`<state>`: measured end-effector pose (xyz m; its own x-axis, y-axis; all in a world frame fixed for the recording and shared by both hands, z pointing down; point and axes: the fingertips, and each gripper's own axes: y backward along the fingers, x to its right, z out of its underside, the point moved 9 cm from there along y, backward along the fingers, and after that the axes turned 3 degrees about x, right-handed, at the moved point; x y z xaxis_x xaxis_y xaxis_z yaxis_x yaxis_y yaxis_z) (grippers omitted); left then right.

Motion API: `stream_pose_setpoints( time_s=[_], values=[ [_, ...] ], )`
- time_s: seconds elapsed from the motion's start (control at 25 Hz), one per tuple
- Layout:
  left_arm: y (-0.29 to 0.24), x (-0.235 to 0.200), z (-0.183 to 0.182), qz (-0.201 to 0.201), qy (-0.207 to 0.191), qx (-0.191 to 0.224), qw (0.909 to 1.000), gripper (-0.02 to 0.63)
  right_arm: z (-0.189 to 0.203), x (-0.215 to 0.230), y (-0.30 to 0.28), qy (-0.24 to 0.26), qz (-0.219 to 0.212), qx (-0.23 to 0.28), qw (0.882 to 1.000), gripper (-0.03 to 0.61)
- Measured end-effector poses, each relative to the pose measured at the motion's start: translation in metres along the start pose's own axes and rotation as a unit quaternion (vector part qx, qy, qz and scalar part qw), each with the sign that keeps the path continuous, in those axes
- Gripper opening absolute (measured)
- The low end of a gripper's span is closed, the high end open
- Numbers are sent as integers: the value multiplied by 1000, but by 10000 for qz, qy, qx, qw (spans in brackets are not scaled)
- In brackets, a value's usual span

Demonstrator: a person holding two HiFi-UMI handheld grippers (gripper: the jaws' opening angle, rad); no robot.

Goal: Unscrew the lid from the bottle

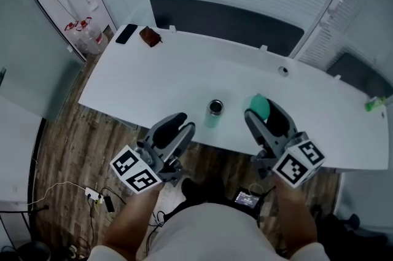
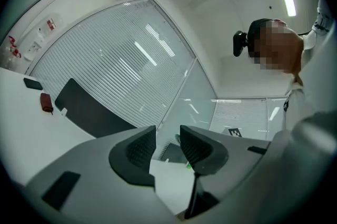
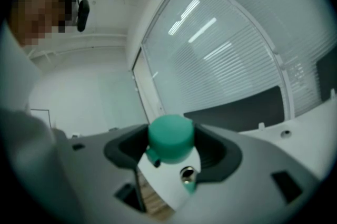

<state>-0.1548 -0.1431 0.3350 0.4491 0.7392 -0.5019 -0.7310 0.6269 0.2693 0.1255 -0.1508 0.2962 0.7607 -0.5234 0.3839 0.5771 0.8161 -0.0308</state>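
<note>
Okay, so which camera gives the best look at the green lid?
The right gripper view: the lid sits large and centred, pinched between the right gripper's jaws. The head view shows only a small green patch of it beside the open bottle. The left gripper view has at most a green speck, too small to tell.

Left gripper [image 1: 182, 121] hovers with jaws apart, empty; right gripper [image 1: 264, 110] clamps the green lid [image 1: 258, 105]
</note>
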Motion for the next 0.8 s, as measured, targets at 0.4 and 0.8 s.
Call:
stream_pose_setpoints(
  time_s=[0.4, 0.8],
  values=[
    [25, 15, 14, 3, 223, -62, 9997, 152, 24, -6, 29, -302, 147, -70, 9994, 288],
    [50, 26, 27, -102, 547, -105, 9984, 152, 40, -11, 49, -519, 326, -129, 9980, 288]
  ],
)
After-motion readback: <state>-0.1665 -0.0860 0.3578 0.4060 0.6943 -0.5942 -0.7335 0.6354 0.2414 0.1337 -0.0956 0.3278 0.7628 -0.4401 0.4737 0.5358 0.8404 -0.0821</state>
